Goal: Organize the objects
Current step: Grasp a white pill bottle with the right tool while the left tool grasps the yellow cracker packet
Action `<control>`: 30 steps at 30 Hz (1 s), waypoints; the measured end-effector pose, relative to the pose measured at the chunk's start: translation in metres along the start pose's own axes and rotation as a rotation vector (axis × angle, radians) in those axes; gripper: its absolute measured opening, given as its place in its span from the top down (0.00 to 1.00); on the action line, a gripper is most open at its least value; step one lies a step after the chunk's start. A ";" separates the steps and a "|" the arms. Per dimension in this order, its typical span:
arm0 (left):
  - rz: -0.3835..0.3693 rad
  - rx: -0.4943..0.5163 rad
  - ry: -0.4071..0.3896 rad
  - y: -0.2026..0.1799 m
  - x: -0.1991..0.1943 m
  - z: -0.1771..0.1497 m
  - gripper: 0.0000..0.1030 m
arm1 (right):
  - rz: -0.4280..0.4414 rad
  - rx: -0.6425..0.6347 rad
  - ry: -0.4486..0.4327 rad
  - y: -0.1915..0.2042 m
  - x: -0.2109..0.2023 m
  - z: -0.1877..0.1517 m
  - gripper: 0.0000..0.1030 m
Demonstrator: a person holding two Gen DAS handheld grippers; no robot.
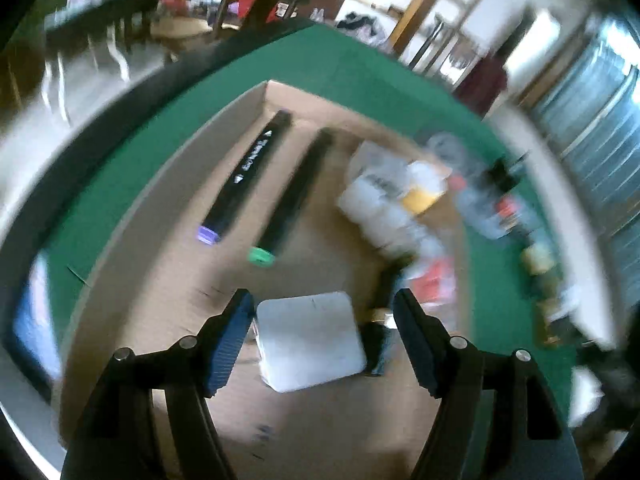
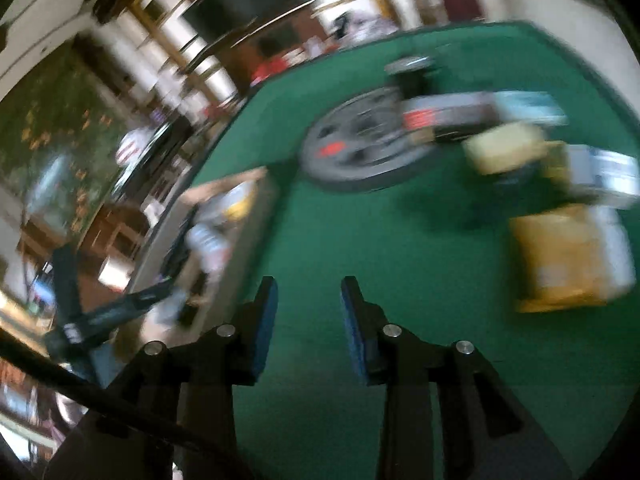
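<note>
Left wrist view, cardboard box as landmark: two markers at its far left; white square block near centre, between the released left gripper. Probably light, stiff, smooth; grip its flat sides. Right gripper, parted, empty, right of box.

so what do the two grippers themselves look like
Both match: the left gripper and right gripper have black linkage arms with round silver pivot pins, and each finger ends in a flat blue ribbed pad. A thick black cable runs past the right one. No markings are legible.
</note>
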State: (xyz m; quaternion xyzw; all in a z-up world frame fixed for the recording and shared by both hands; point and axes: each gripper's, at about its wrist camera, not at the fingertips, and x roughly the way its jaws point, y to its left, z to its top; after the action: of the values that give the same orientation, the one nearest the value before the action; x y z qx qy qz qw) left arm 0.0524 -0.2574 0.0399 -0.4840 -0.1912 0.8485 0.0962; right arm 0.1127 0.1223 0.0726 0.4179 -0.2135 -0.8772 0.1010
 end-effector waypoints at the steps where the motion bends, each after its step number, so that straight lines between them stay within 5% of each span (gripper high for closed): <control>1: -0.024 -0.005 -0.018 -0.003 -0.006 -0.003 0.35 | -0.027 0.018 -0.023 -0.013 -0.010 0.003 0.61; 6: -0.141 0.053 -0.056 -0.041 -0.028 -0.024 0.29 | -0.172 0.134 -0.126 -0.089 -0.065 0.016 0.55; 12: -0.177 0.217 0.045 -0.110 -0.010 -0.056 0.29 | -0.267 0.195 -0.137 -0.135 -0.082 0.021 0.55; 23: -0.192 0.293 0.113 -0.172 0.003 -0.086 0.29 | -0.364 0.061 -0.025 -0.138 -0.041 0.021 0.55; 30: -0.200 0.372 0.123 -0.213 0.013 -0.083 0.29 | -0.385 0.039 0.001 -0.141 -0.020 0.031 0.68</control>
State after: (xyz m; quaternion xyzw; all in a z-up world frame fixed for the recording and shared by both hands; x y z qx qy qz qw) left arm 0.1123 -0.0401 0.0811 -0.4874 -0.0723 0.8243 0.2789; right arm 0.1019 0.2642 0.0390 0.4534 -0.1468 -0.8758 -0.0766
